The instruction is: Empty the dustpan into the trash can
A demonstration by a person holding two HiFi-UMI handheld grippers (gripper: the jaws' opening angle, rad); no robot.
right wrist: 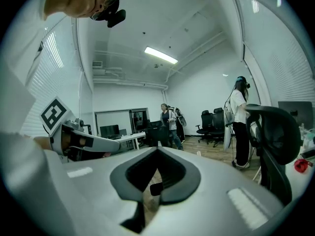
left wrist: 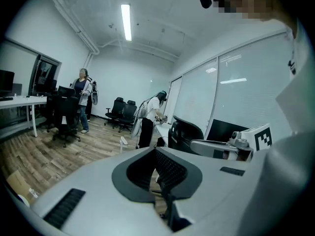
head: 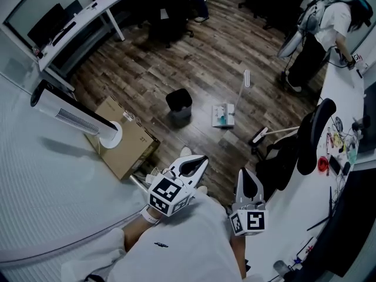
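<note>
In the head view a small black trash can stands on the wood floor. To its right lies a white dustpan with teal inside and an upright white handle. Both grippers are held close to my body, well short of them. My left gripper is shut with nothing between its jaws, and so is my right gripper. In the left gripper view the shut left gripper points across the room, and the dustpan handle shows far off. The right gripper is likewise shut and empty in its own view.
A cardboard box and a white tower fan stand at the left. A white-handled broom lies by a black office chair. A long white desk runs along the right, where a person bends over it.
</note>
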